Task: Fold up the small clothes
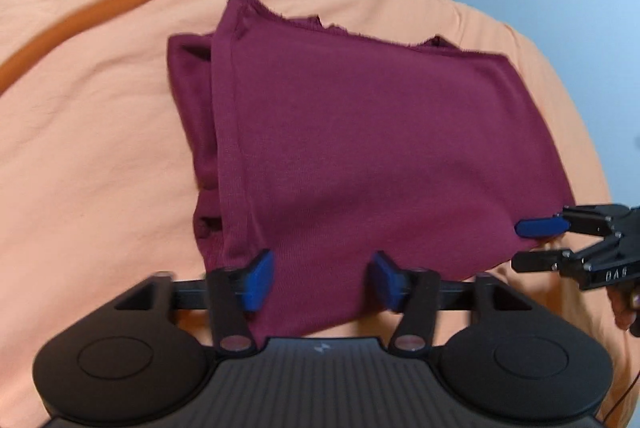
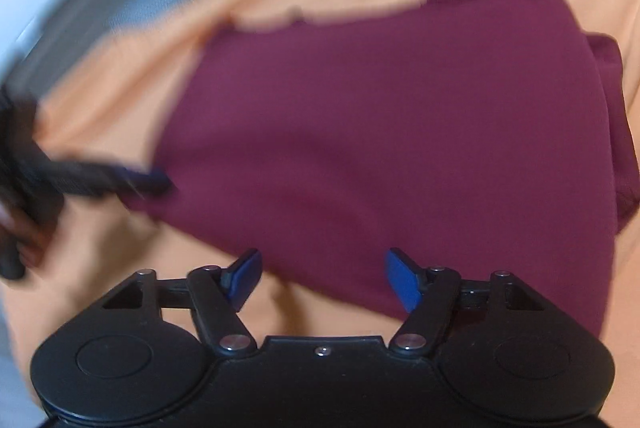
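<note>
On the orange bedsheet (image 1: 100, 116) lies a maroon garment (image 1: 380, 148), folded into a thick rectangle, layered edges showing along one side and a ragged hem at the far edge. Surface looks like a bed, soft and wrinkled. Left tool (image 1: 322, 278) sits at the near edge of the garment, jaws spread wide, cloth lying between the blue pads but not pinched. Right tool (image 2: 322, 278) hovers over the near corner, jaws also wide apart, nothing gripped; right wrist view is blurred. Right tool also shows at the side in the left wrist view (image 1: 536, 246), pads apart at the garment's corner.

Step in hand, as I judge it: a fold just laid down and let go, both tools free of the cloth. Fold looks nearly done. Next move likely calls for either one more fold across, needing fresh grips on the near corners, or smoothing and pulling clear without dragging the top layer.
</note>
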Action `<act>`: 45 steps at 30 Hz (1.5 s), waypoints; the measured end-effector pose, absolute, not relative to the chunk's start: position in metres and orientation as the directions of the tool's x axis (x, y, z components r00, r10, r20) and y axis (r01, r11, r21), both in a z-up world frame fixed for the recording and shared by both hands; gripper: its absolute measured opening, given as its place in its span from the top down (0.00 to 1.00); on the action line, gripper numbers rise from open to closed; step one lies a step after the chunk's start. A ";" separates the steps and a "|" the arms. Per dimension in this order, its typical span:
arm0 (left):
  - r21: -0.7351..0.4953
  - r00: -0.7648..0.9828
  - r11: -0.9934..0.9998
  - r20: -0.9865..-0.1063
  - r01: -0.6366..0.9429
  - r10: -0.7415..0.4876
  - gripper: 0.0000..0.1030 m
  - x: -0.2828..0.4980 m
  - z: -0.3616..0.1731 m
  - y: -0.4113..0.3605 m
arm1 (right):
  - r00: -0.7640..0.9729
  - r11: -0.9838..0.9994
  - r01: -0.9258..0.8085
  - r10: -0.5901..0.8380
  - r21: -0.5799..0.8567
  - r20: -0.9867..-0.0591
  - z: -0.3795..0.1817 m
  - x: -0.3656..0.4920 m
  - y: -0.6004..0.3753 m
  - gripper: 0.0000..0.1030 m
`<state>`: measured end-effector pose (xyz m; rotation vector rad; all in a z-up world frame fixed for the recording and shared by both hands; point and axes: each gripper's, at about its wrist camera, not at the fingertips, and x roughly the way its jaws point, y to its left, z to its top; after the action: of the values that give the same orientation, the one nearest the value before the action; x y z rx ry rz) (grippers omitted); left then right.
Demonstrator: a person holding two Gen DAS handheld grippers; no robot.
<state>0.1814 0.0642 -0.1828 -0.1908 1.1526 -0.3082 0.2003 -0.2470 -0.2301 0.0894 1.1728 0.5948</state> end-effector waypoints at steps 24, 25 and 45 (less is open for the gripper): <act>-0.373 0.461 0.923 -0.839 -0.099 -0.290 0.19 0.231 -0.199 0.149 | 0.424 0.846 -0.447 0.485 0.290 -0.765 -0.196 0.247 -0.210 0.56; -0.376 0.457 0.921 -0.840 -0.100 -0.293 0.19 0.232 -0.201 0.149 | 0.426 0.852 -0.447 0.471 0.273 -0.772 -0.198 0.249 -0.207 0.68; -0.530 0.450 0.844 -0.775 -0.081 -0.444 0.71 0.261 -0.228 0.148 | 0.418 0.887 -0.396 0.405 0.239 -0.813 -0.238 0.291 -0.189 0.96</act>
<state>0.2615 0.1478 -0.2277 -0.5464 1.0943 -0.2385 0.2907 -0.1888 -0.2377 0.0103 1.0231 0.5026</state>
